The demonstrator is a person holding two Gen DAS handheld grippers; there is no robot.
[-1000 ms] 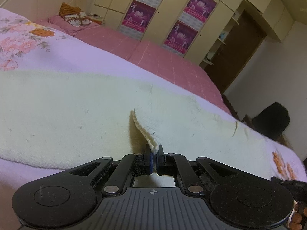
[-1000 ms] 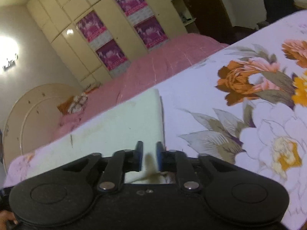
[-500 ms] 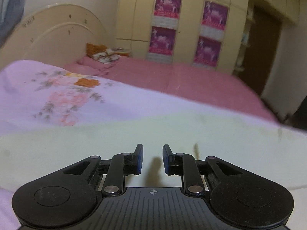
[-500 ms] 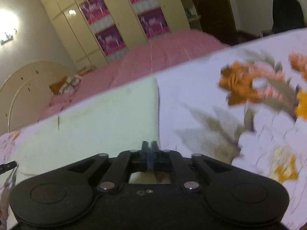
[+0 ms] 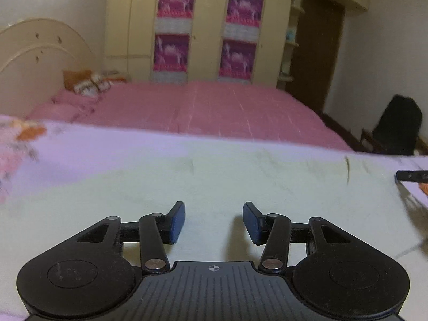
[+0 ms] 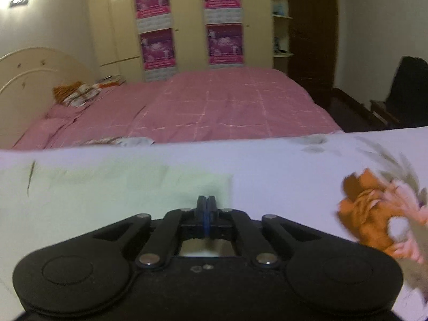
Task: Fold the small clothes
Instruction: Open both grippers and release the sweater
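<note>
A pale cream garment (image 5: 214,176) lies flat on the lilac floral sheet (image 5: 80,144). My left gripper (image 5: 214,220) is open and empty, its blue pads apart just above the cloth. In the right wrist view the same garment (image 6: 107,187) fills the lower left, with its right edge near the middle. My right gripper (image 6: 206,203) is shut near that right edge; I cannot tell whether any cloth sits between its pads. The right gripper's tip also shows at the right edge of the left wrist view (image 5: 412,175).
A pink bed (image 5: 214,109) with a patterned pillow (image 5: 88,85) lies beyond the sheet. A cream wardrobe with pink posters (image 5: 206,32) stands behind it. A dark chair (image 5: 398,128) and a dark door (image 5: 315,53) are at the right.
My left gripper let go of the garment edge it pinched and opened wide. My right gripper went from open to shut. Both views levelled out and the garment lies flat.
</note>
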